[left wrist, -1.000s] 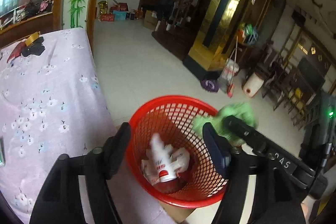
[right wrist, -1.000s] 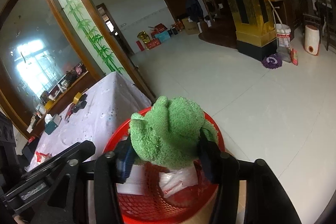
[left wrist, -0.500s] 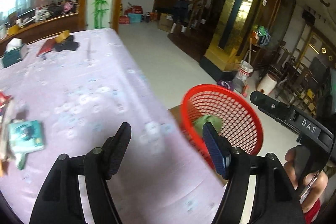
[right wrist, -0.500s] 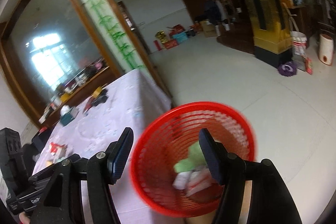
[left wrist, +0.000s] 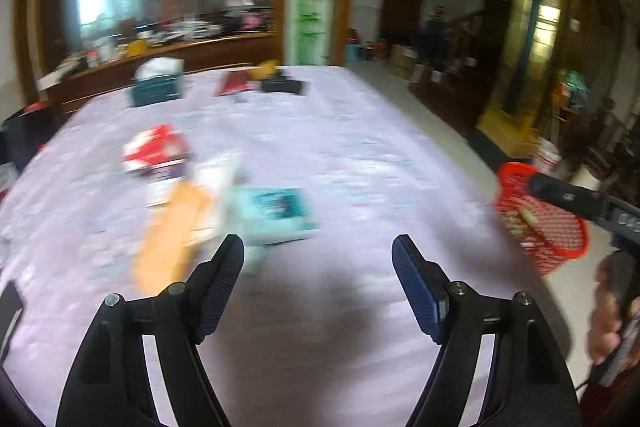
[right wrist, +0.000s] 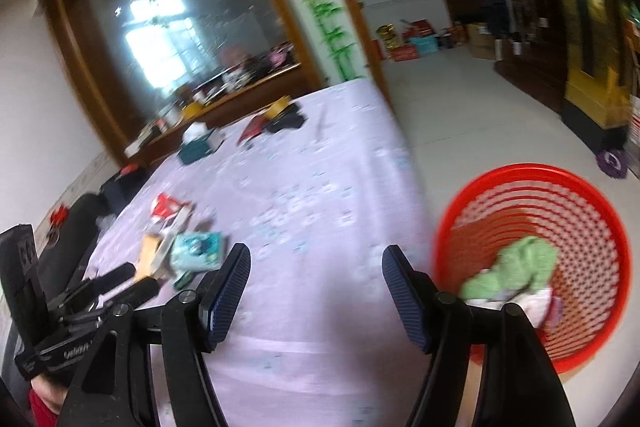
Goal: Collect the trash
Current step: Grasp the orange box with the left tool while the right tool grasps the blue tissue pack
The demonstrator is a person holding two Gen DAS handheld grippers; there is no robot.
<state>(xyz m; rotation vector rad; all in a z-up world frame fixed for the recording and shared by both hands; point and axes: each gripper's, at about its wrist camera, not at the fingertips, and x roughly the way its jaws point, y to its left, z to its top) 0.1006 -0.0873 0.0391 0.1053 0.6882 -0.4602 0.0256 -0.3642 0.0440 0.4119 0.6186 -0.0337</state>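
Pale lilac floral cloth over the counter, tiled floor beyond, wood-framed glass and a bamboo-painted panel behind. All blurred by motion.

Left tongs wide, nothing between the pads, jaws just opened further; poised over bare cloth. Just ahead on the counter: a teal packet, an orange-tan wrapper to its left, a red-and-white packet further back, touching or overlapping in a loose cluster; exact contact unclear. Teal tissue box near the far edge.

Right tongs likewise wide and empty, jaws just opened further. Red mesh basket on the floor beside the counter's edge, to the right of the tongs. Inside it a green fuzzy cloth lying on pale wrappers. Same litter cluster visible left of the right tongs, teal packet nearest.
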